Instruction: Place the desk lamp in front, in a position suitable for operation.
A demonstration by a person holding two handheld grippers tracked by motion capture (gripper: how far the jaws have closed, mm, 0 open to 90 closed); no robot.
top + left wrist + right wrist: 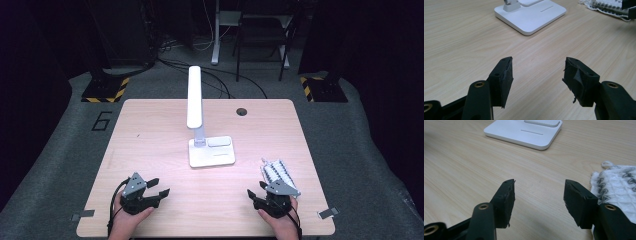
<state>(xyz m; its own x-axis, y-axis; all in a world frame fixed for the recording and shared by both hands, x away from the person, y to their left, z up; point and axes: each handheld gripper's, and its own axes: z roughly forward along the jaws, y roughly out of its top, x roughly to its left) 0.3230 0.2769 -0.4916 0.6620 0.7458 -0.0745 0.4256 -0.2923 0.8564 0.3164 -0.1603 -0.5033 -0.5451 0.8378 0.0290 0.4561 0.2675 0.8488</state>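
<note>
Both claws sit low at the near edge of the table (150, 120) in the high view, left gripper (159, 188) and right gripper (256, 192) each spread wide with nothing between the jaws. Just beside the right one lies a folded white patterned cloth (276, 172), and the white desk lamp (210, 150) stands in the middle, well apart from both. Over to the left gripper view: left gripper (537, 72) gaping over bare wood, lamp base (531, 15) ahead, cloth (606, 7) off at the far right. Now the right gripper view: right gripper (539, 195) released, the cloth (616, 190) right alongside its right-hand jaw, seemingly not yet touched. That cloth looks soft, light and floppy; I'd say pinch a folded edge or corner, since it will sag and unfold when lifted.
</note>
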